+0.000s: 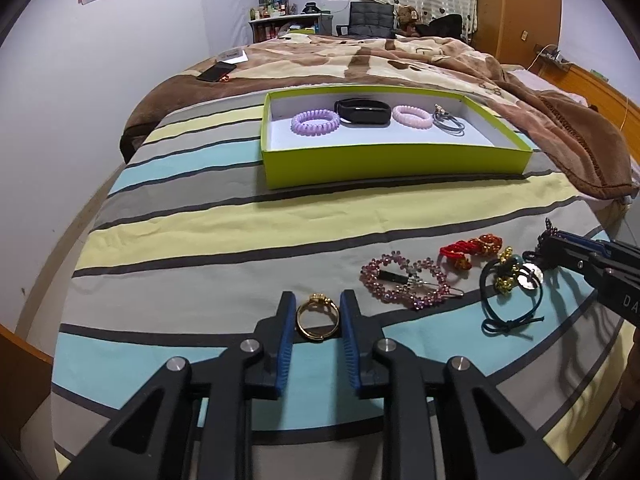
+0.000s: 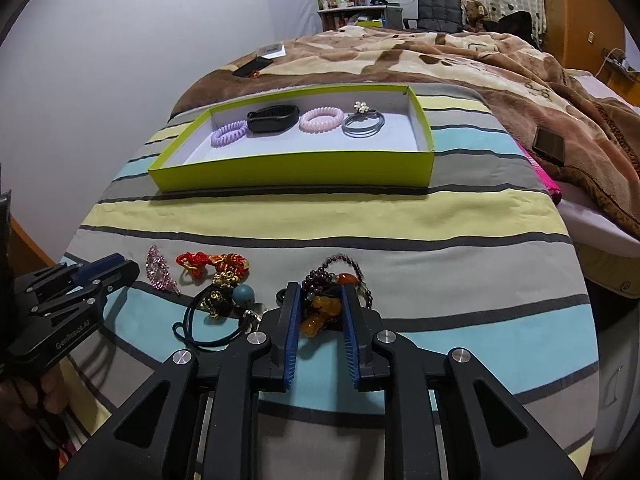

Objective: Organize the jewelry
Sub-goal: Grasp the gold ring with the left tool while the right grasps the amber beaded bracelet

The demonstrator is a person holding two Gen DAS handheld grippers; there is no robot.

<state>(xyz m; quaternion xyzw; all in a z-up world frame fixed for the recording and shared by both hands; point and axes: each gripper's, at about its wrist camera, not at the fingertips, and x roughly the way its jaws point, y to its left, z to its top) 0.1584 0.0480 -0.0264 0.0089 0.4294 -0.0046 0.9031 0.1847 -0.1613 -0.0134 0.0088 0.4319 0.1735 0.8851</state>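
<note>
A gold ring (image 1: pixel 317 317) lies on the striped cloth between the fingers of my left gripper (image 1: pixel 318 300), which is open around it without clear contact. My right gripper (image 2: pixel 320 295) is open around a dark bead bracelet with amber charms (image 2: pixel 325 304). A green tray (image 1: pixel 396 156) at the back holds a purple coil tie (image 1: pixel 315 121), a black band (image 1: pixel 363 111), a pink coil tie (image 1: pixel 412 117) and a grey hair tie (image 1: pixel 448 122). A pink bead heart clip (image 1: pixel 404 280), a red knotted cord (image 1: pixel 472 250) and a teal hair tie with gold beads (image 1: pixel 508 292) lie loose between the grippers.
The tray also shows in the right wrist view (image 2: pixel 296 170). A brown blanket (image 1: pixel 360 60) covers the bed behind it, with a phone (image 1: pixel 216 71) on it. A pink comb (image 2: pixel 544 176) and a dark square object (image 2: pixel 549 145) lie at the right of the cloth.
</note>
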